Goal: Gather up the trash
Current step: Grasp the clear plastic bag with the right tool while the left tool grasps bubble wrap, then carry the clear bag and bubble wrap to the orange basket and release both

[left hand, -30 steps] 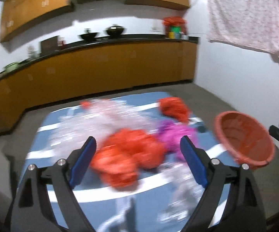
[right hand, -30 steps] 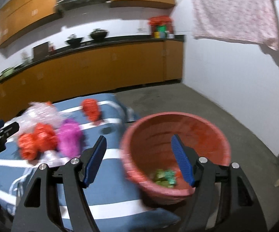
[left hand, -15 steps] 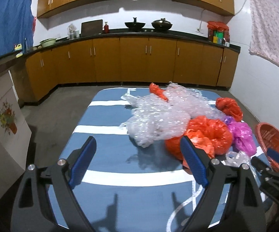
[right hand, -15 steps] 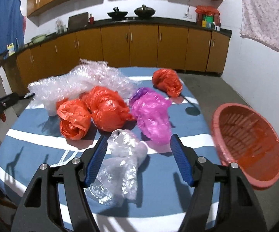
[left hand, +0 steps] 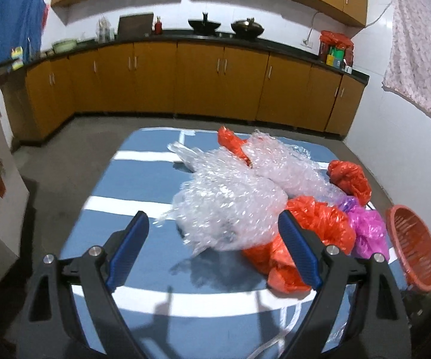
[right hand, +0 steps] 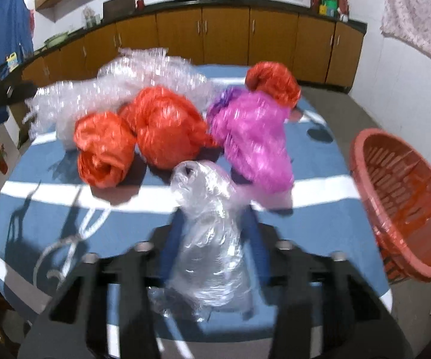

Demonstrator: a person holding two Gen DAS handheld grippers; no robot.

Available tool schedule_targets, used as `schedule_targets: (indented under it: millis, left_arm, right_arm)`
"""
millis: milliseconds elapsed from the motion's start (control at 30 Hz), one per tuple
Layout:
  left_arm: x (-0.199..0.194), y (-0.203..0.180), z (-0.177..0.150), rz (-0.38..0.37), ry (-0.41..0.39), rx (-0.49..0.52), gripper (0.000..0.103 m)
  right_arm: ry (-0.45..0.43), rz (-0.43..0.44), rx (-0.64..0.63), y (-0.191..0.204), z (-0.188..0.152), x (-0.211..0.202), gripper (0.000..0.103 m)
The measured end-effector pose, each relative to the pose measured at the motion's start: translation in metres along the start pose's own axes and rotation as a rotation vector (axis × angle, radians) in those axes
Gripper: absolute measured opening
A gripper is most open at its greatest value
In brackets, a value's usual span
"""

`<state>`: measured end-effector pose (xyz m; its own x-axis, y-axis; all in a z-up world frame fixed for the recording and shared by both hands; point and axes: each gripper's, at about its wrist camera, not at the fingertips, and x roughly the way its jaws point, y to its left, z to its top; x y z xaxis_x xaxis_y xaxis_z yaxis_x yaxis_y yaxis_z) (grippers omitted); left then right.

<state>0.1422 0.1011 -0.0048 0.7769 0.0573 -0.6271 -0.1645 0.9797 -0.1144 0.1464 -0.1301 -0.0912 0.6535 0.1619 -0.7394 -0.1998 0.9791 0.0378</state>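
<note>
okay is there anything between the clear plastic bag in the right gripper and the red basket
Nothing visible. The right gripper has just been closing its jaws on the clear plastic bag; bare blue table lies between it and the red basket.

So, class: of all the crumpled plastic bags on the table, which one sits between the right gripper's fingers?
The small clear bag; the orange and pink ones lie farther back.

Your left gripper (left hand: 212, 242) pointed downward with its blue-padded fingers (left hand: 297, 249) spread wide and nothing pressed between them. Your right gripper (right hand: 212, 233) also tilted downward; its jaws had just been closing, and its fingers (right hand: 257, 233) pressed in on the crumpled clear plastic bag (right hand: 209, 239) between them.
</note>
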Motion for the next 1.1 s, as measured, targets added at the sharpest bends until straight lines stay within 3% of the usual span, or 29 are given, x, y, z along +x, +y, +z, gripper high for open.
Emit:
schedule_targets:
  millis: [67,167,267,333,400,1100]
  left_arm:
    - [0.012,-0.003,0.002,-0.017,0.027,-0.005,0.086]
    - [0.027,-0.007,0.003,-0.028,0.061,0.000,0.072]
    - [0.038,-0.008,0.001,-0.055,0.096,-0.011,0.047]
    - [0.041,-0.008,-0.001,-0.073,0.111,-0.014,0.024]
    - [0.037,-0.008,-0.004,-0.079,0.102,-0.008,0.020]
    - [-0.072,0.010,-0.007,-0.081,-0.114,-0.012,0.016]
  right_arm:
    - [0.002,0.004,-0.001,-0.001,-0.003,-0.001,0.026]
    - [-0.001,0.006,-0.002,-0.002,-0.004,-0.004,0.024]
    - [-0.005,0.005,0.001,-0.003,-0.004,-0.006,0.023]
    - [-0.007,0.006,0.002,-0.004,-0.004,-0.008,0.023]
    - [-0.010,0.009,0.001,-0.005,-0.004,-0.010,0.021]
    - [-0.135,-0.004,0.022,-0.026,0.001,-0.072,0.020]
